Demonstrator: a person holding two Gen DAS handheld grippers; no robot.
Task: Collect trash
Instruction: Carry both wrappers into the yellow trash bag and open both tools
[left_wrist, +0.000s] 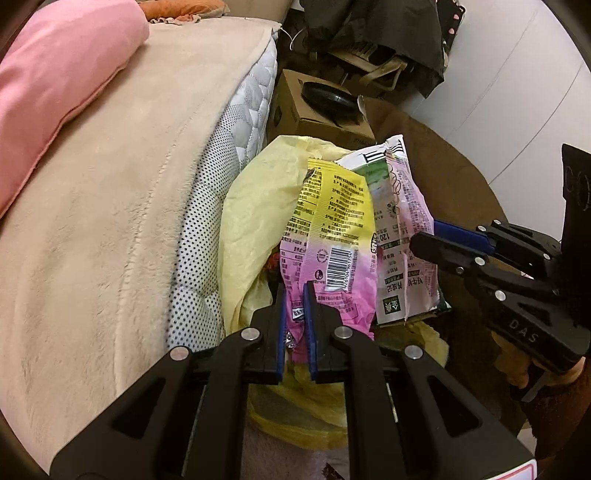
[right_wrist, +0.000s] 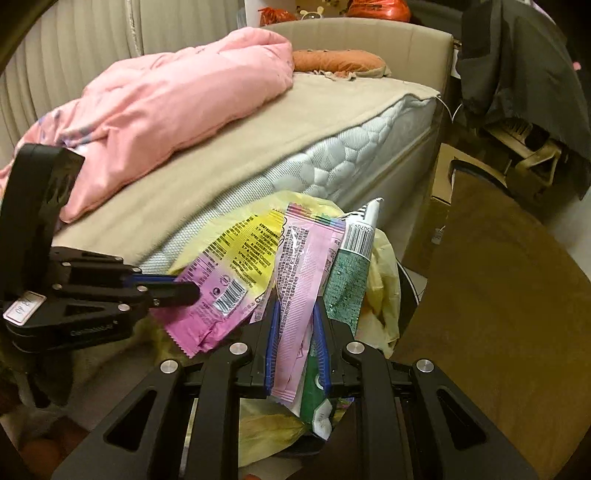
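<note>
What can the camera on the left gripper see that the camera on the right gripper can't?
Only the left wrist view shows the round black lid on the cardboard box and the right gripper shut on the pale pink wrapper. Only the right wrist view shows the padded headboard, the orange bags behind it, and the left gripper shut on the yellow-and-pink wrapper. Both show the pink quilt, the mattress and the yellow trash bag.

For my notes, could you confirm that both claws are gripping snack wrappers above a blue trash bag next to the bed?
Not quite: the trash bag is pale yellow, not blue, as the left wrist view shows. The rest holds: the left claw grips the yellow-and-pink wrapper, the right claw grips the pink wrapper, both above the bag beside the bed.
</note>
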